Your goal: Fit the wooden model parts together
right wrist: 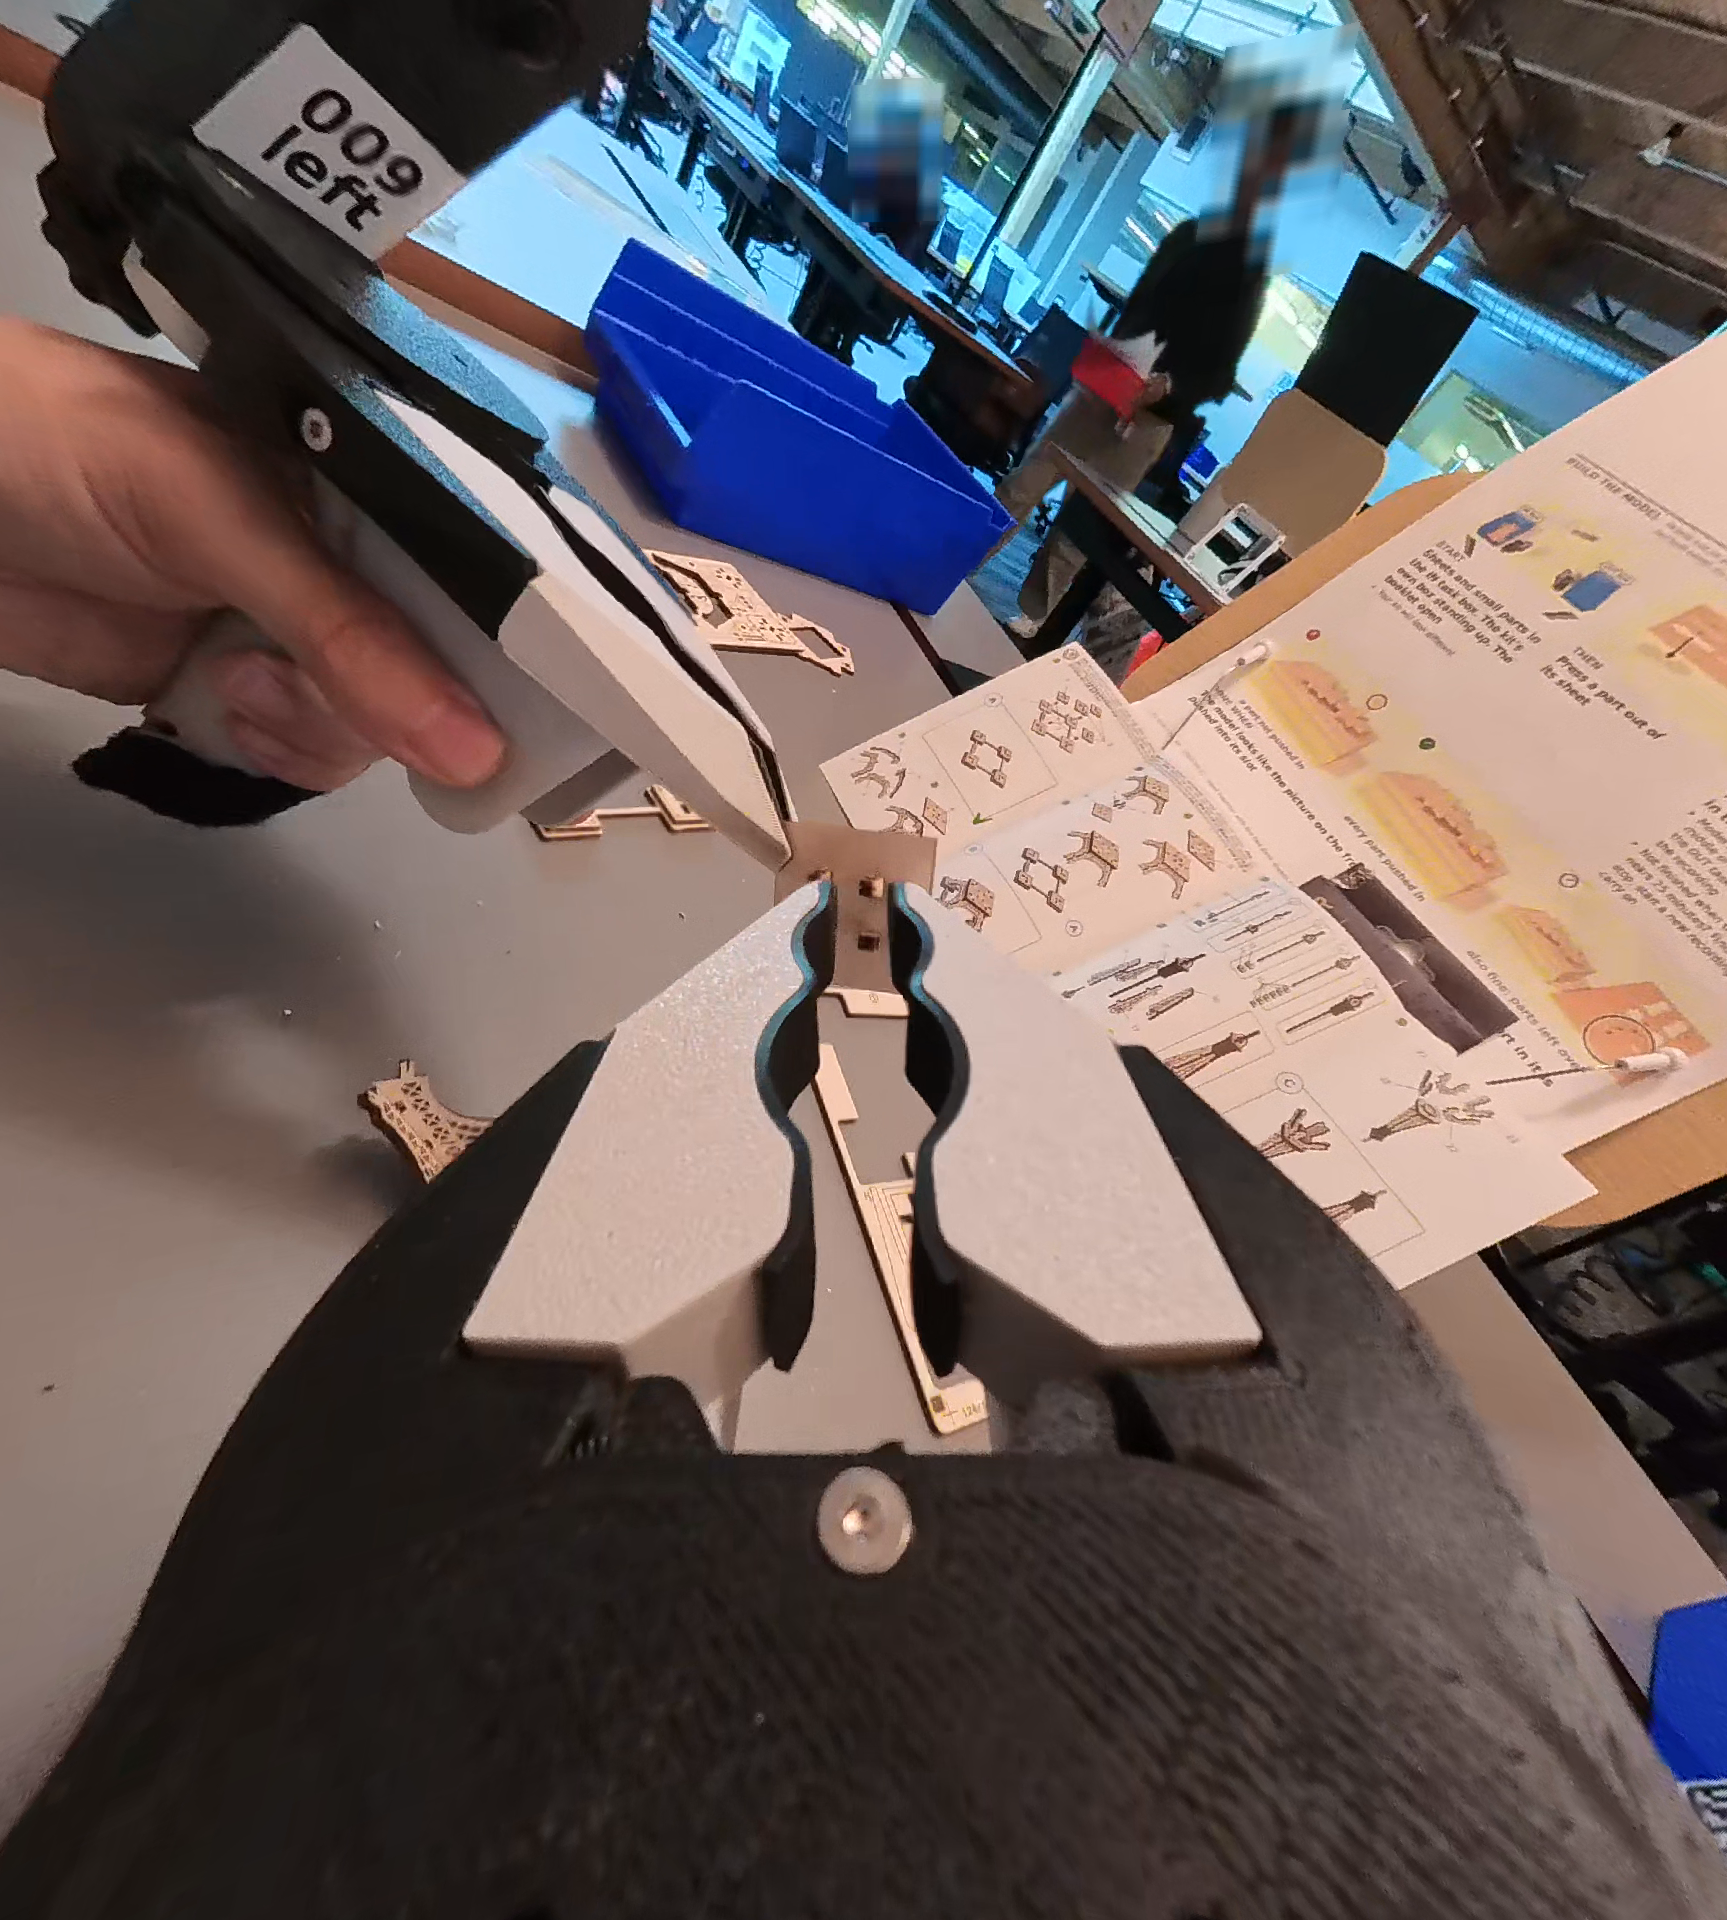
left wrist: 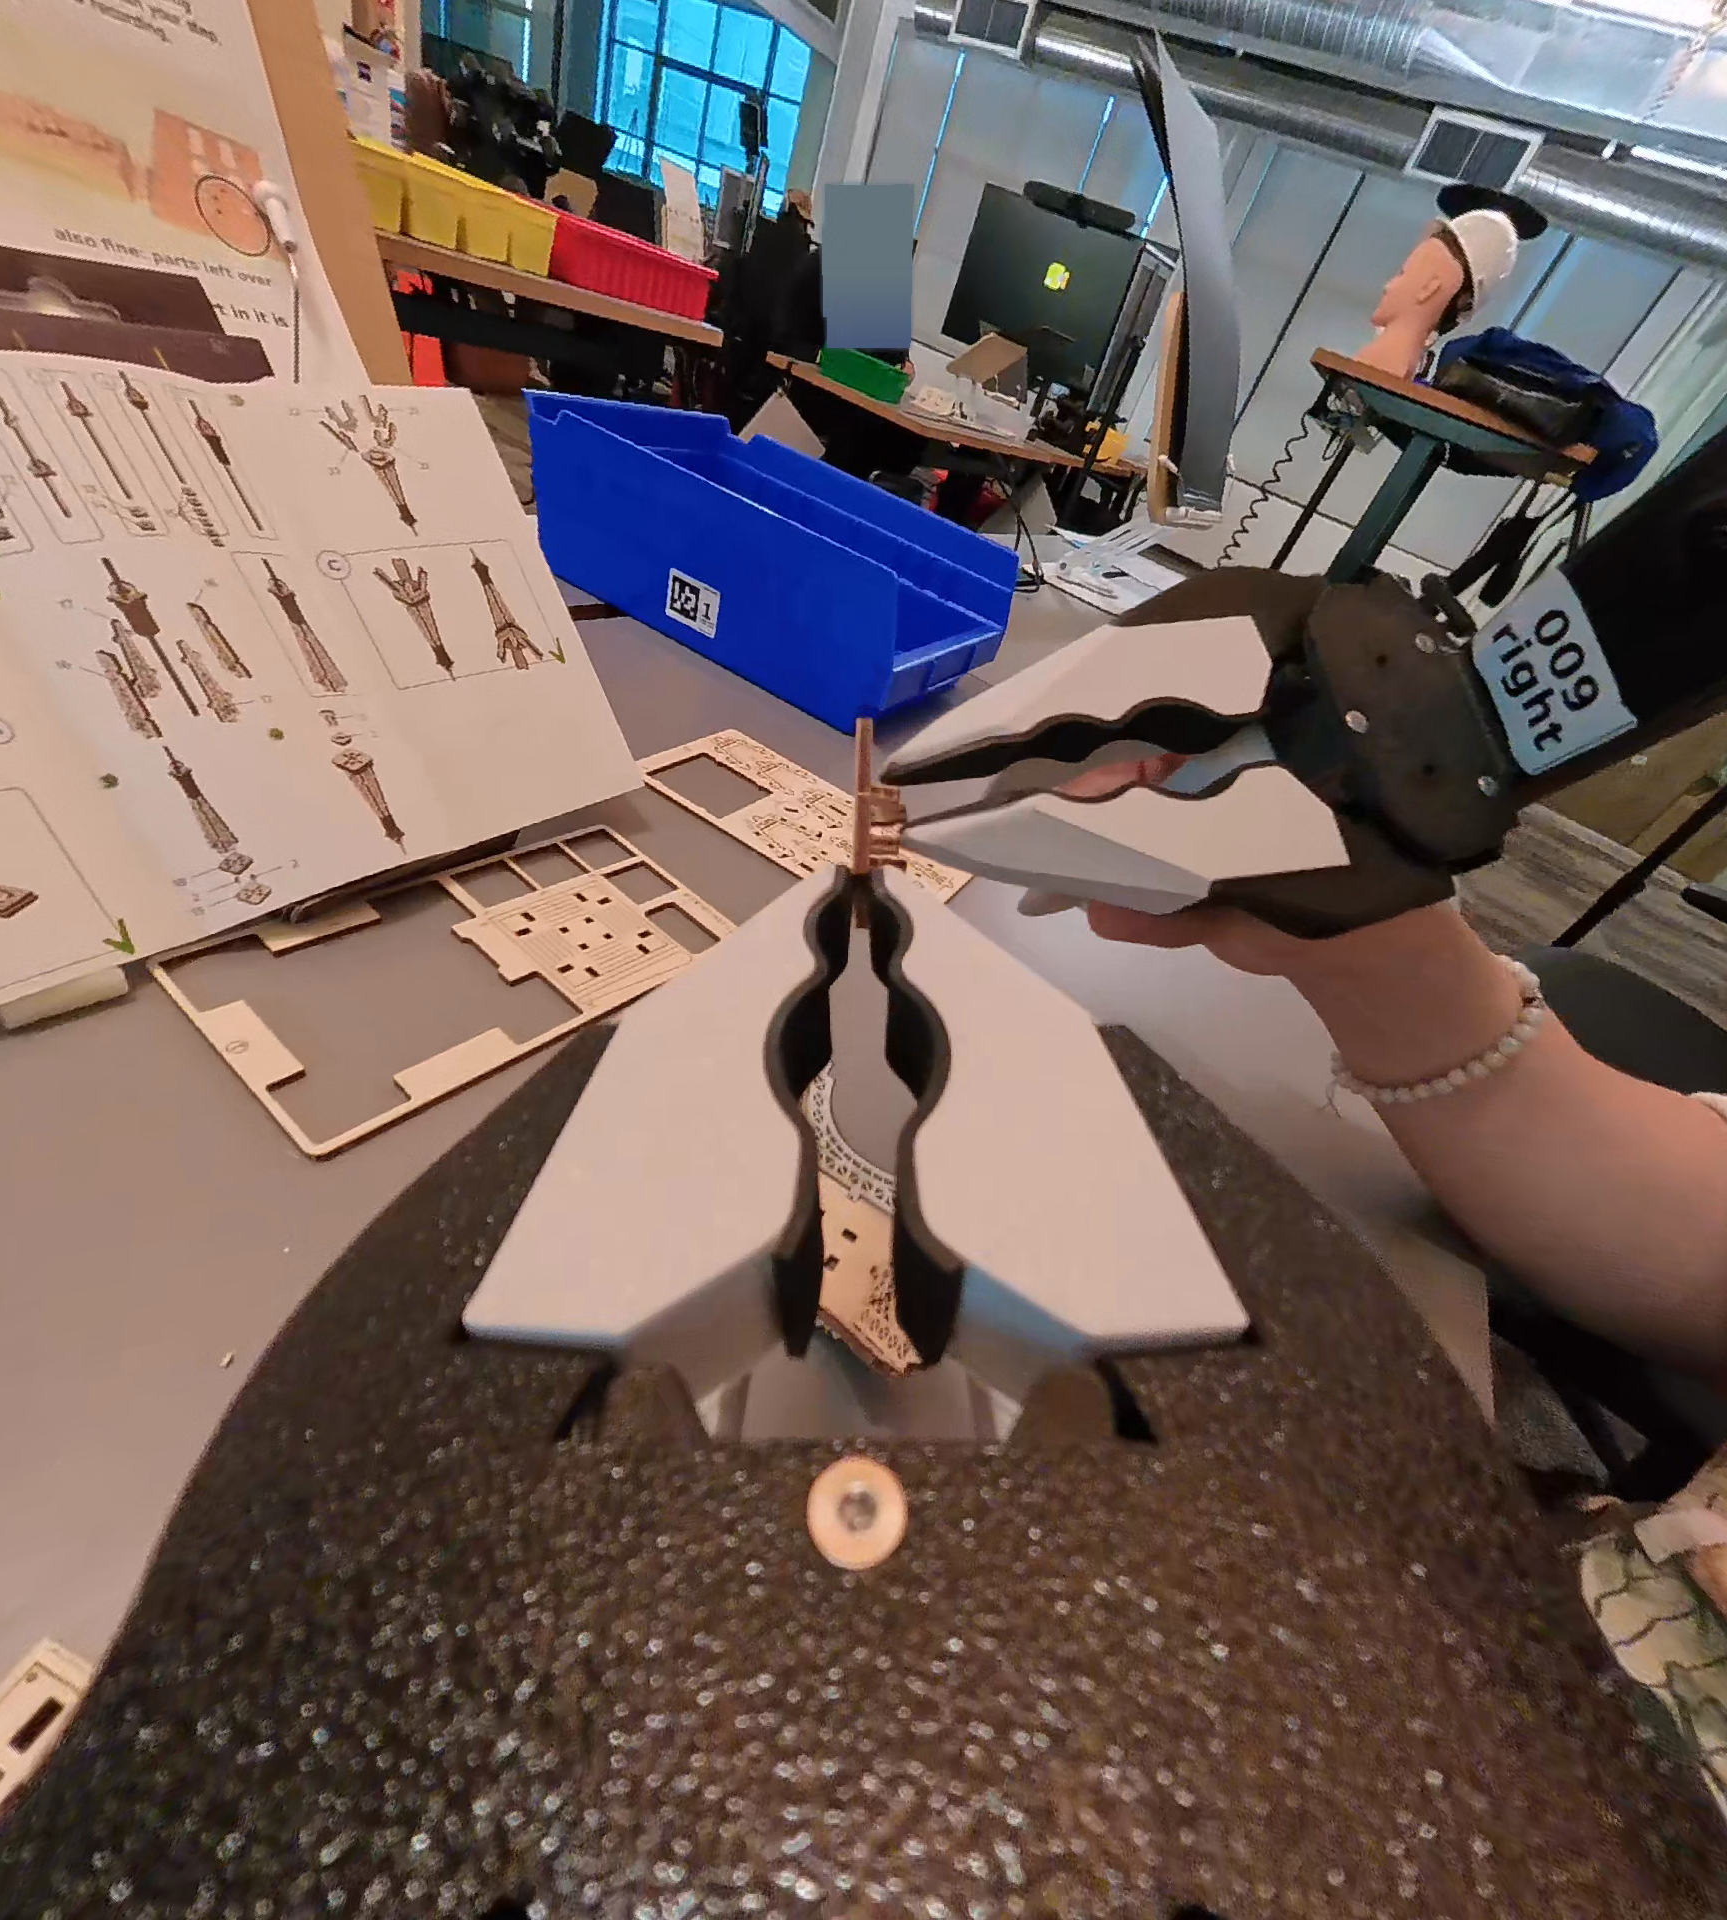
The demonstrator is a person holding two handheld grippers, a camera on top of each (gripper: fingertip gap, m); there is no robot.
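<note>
— Grey tabletop point(left wrist: 111, 1195) under everything, workshop behind it. What sits nearest the left wrist camera?

— The left gripper point(left wrist: 857, 883), its jaws drawn nearly together and pinching the lower end of a thin wooden strip point(left wrist: 864, 764) that stands upright from its tips. Seen through the gap between its fingers, a lattice-cut wooden piece point(left wrist: 854, 1247) lies on the tabletop.

— And the right one?

— The right gripper point(left wrist: 892, 800) comes in from the right side, a hand point(left wrist: 1254, 935) wrapped round its handle. Its jaws are also almost closed, gripping a small notched wooden part point(left wrist: 880, 821) that touches the strip partway up. In the right wrist view the right gripper point(right wrist: 864, 888) clamps a flat plate with small square holes point(right wrist: 864, 940), and the tip of the left gripper point(right wrist: 781, 847) meets that plate's edge.

— What lies beyond them?

— Just past the tips, an emptied wooden sheet frame point(left wrist: 402, 997) lies flat, and another sheet with parts still in it point(left wrist: 765, 795) is beside it. An instruction booklet point(left wrist: 246, 644) leans open on the left. Farther back stands a blue bin point(left wrist: 776, 561), apart from the sheets. Beyond that are tables with yellow and red bins point(left wrist: 526, 223) and a dark monitor point(left wrist: 1041, 275).

— Any loose pieces?

— One lattice tower-shaped piece point(right wrist: 417, 1127) lies on the tabletop left of the right gripper.
</note>
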